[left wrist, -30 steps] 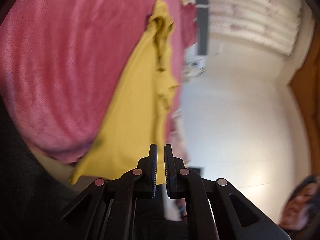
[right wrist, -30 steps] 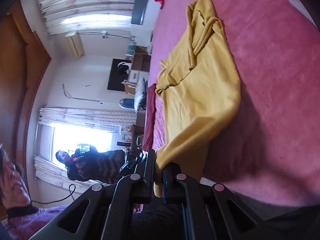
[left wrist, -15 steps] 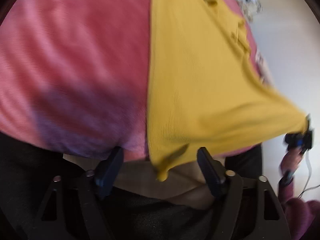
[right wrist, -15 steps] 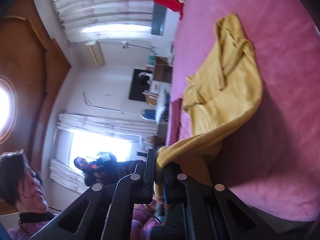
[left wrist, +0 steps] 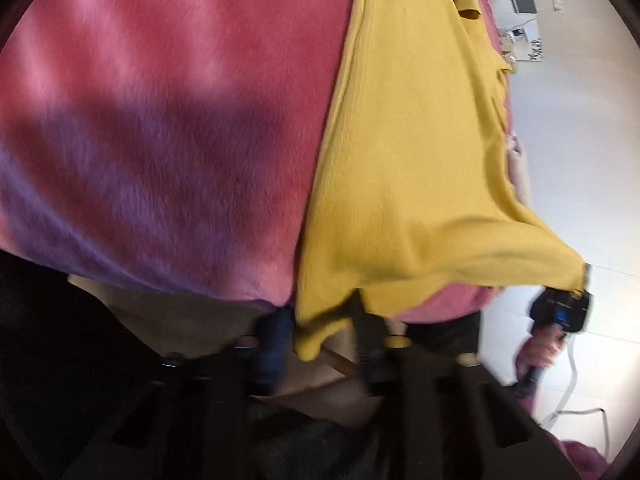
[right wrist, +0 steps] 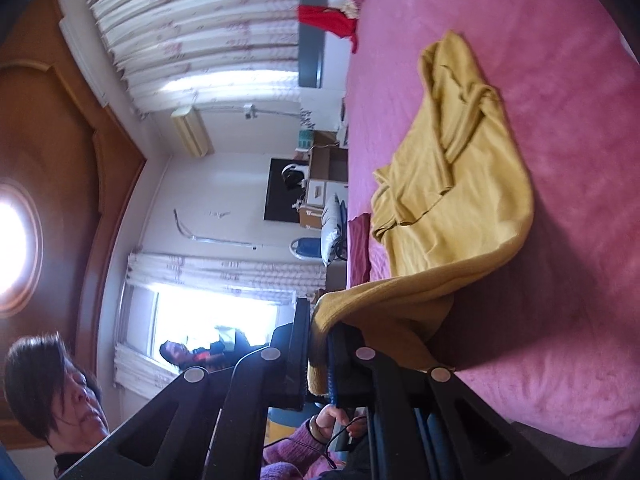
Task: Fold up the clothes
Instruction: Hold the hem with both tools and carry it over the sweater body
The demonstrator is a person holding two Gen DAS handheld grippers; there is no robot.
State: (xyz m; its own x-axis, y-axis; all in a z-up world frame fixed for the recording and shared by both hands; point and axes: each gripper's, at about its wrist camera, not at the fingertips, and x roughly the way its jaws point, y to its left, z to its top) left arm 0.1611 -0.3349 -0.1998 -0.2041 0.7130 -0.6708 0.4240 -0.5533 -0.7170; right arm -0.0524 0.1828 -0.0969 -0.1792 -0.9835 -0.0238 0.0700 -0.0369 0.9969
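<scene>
Two corners of the mustard-yellow knitted sweater (right wrist: 452, 208), lying on the pink plush bed (right wrist: 560, 240), are being taken: the right gripper (right wrist: 320, 354) is clenching one, the left gripper (left wrist: 320, 336) is closing around the other, probably for stretching the hem flat.

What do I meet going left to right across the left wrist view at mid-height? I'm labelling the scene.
Pink blanket → yellow top → hand at the top's edge → pale floor.
</scene>
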